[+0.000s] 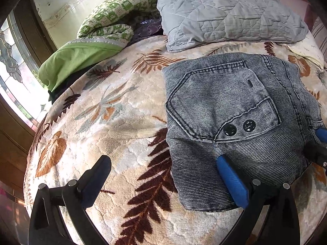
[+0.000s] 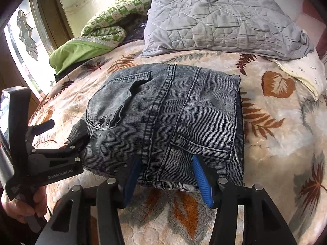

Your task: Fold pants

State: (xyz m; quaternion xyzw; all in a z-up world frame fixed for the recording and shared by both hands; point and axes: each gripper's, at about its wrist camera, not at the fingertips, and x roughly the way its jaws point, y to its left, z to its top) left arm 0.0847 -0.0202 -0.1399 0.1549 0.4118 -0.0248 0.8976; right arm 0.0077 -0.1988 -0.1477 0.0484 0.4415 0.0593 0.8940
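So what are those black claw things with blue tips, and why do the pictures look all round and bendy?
Those claws are two grabbing tools, like big tongs. A person holds one in each hand; you can see a hand gripping one handle. Each tool carries a small wide-eyed camera, which bends the picture. One picture looks out from the left gripper, the other from the right gripper. On the bed lies a cream plush blanket with brown leaves. On it sit the folded grey denim pants. Behind are a grey quilted pillow and a bunched green quilt. Both claws are open right now. The blue tips sit on or beside the near edge of the pants, but nothing is pinched or lifted.
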